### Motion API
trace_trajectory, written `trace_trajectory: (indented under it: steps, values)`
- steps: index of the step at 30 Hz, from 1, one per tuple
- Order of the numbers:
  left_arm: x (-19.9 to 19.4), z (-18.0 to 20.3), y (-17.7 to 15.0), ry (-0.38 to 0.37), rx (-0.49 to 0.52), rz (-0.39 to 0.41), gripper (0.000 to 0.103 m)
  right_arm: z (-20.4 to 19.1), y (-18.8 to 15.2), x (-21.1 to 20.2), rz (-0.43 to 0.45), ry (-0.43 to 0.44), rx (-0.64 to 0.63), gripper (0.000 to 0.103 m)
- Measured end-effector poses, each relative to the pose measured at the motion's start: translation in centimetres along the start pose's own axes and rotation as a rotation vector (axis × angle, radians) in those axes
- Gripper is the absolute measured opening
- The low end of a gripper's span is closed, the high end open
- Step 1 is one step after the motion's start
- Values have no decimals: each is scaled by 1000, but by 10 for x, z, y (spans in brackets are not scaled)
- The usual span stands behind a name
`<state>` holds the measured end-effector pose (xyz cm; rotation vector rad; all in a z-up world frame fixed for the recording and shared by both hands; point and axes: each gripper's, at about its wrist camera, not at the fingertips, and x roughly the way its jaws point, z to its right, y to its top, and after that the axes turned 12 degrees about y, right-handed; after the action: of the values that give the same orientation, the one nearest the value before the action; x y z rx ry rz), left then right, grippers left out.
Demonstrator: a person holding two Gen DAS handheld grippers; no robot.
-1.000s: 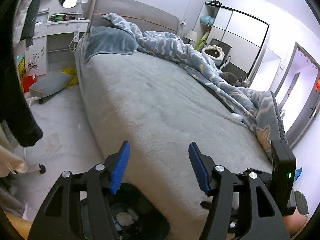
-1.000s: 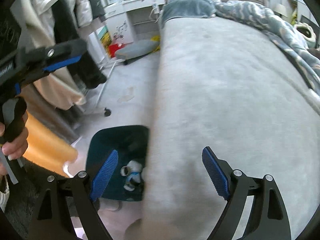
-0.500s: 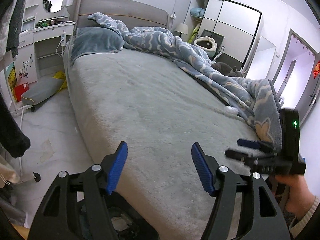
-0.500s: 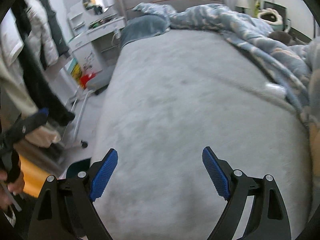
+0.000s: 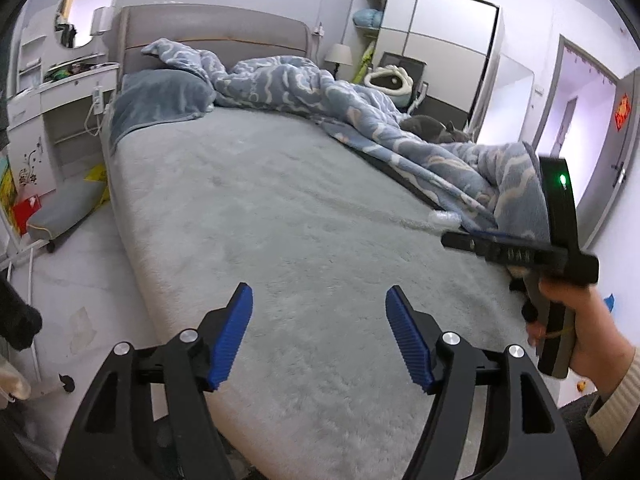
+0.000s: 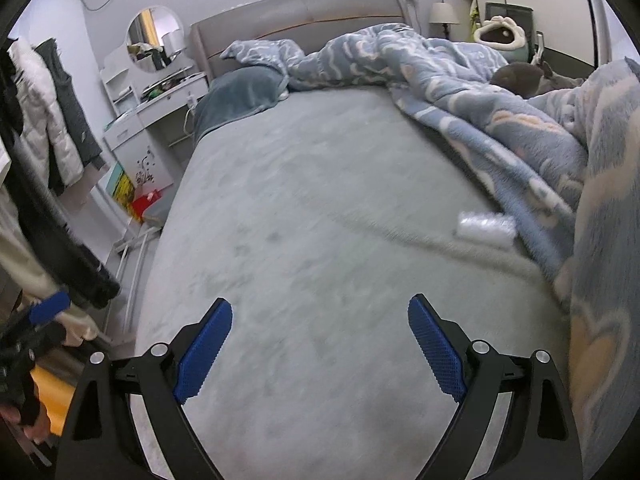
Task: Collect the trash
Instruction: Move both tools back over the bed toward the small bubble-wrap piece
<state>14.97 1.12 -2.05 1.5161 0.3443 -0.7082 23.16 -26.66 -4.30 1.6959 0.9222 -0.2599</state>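
A: Where does the trash lie?

B: A small crumpled white wrapper (image 6: 486, 229) sits on the grey plush bed (image 6: 320, 240), at the bed's right side, touching the edge of the rumpled blue cloud-patterned blanket (image 6: 500, 120).

A: And the grippers?

B: The right gripper (image 6: 320, 350) hangs over the bed's near end, blue pads spread wide, nothing between them; its jaws have just been opening. The left gripper (image 5: 319, 332) is the same: jaws apart and just been opening, only bed fabric beyond them.

A: Any writing to read?

B: None legible. White characters on the right gripper's black side, seen from the left wrist camera, are blurred. A grey cat (image 6: 524, 76) lies on the blanket by the bed's far right corner.
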Motion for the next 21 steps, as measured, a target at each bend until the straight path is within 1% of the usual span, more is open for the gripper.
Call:
trace_trajectory:
  steps: [9,11,15,18,21]
  values:
    - [40,29,3,-2,53,-47,72,42,28,15,21,-26,58,91]
    - [48,36,3,-15,61,-55,72,52,34,17,31,-28,85,91]
    - [61,45,5,-45,55,-61,72,71,43,17,52,-25,139,91]
    - [75,47,2,-43,40,-81,72,87,50,12,80,-21,190,91]
    - [81,49,2,-51,17,-92,72,107,54,6,119,-14,262,91]
